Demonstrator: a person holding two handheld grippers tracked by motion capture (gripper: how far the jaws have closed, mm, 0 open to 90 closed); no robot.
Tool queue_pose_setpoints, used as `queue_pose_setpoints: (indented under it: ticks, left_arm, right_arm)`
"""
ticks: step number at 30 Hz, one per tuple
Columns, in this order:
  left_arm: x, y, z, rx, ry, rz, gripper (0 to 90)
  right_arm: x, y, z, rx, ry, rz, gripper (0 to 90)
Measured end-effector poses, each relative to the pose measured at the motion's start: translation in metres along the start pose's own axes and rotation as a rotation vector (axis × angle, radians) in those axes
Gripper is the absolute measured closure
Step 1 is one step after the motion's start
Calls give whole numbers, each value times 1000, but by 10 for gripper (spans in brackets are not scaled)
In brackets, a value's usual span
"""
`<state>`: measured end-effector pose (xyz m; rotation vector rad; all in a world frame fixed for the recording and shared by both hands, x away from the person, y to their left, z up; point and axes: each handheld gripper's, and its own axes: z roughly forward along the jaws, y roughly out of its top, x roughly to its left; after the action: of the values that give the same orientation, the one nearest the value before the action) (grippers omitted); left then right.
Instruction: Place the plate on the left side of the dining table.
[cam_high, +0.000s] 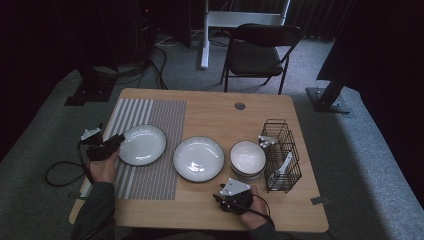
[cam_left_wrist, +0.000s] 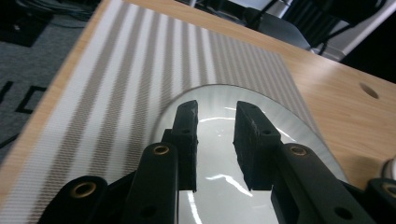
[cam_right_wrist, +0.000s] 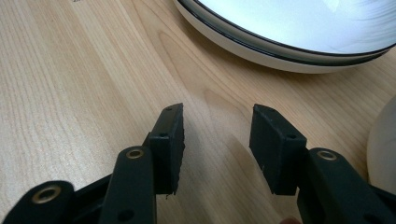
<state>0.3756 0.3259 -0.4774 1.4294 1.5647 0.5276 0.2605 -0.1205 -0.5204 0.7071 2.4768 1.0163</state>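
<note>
The left gripper (cam_high: 119, 140) hovers with jaws parted, gripping nothing, over the near rim of a white plate (cam_high: 142, 144) resting on the striped placemat (cam_high: 155, 117). The right gripper (cam_right_wrist: 217, 137), also released, waits over bare table (cam_high: 210, 107).

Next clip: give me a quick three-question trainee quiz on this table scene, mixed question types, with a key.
1. True or false: the plate on the striped mat is gripped by the left gripper.
2. Multiple choice: what stands at the table's right end? A) a kettle B) a black wire rack C) a cardboard box
3. Fill in: the right gripper hovers over bare ____.

Key
1. False: its jaws stand apart above the plate, with nothing pressed between them.
2. B
3. Wood, the table top, near the middle plate and the stacked bowls.
</note>
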Motion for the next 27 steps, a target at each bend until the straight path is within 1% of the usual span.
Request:
queue_pose_setpoints:
  ticks: [3,5,12,17,20,21,22,25,27]
  left_arm:
    - [-9,0,1,5,-17,22,709]
    - [-14,-1,2,4,-24,37,707]
    - [-35,0,-2,-20,-56,61,706]
    - [-52,1,-3,-27,-87,100,699]
    - [-62,1,-3,-27,-105,124,698]
    - [-62,1,-3,-27,-105,124,698]
    - [-68,0,-3,-26,-116,131,697]
    - [-77,-2,-2,-16,-131,145,696]
    - [-83,-3,-1,-10,-136,164,695]
  right_arm:
    - [-2,0,0,3,11,6,535]
    - [-3,1,0,7,15,2,531]
    - [-7,1,0,18,40,-6,515]
    - [-7,0,0,11,46,-1,511]
    - [-8,0,0,11,46,1,510]
    - [-8,0,0,12,47,1,510]
    - [-8,-1,0,12,48,2,510]
    - [-8,-1,-1,12,52,6,506]
    - [-9,-2,-1,11,54,6,505]
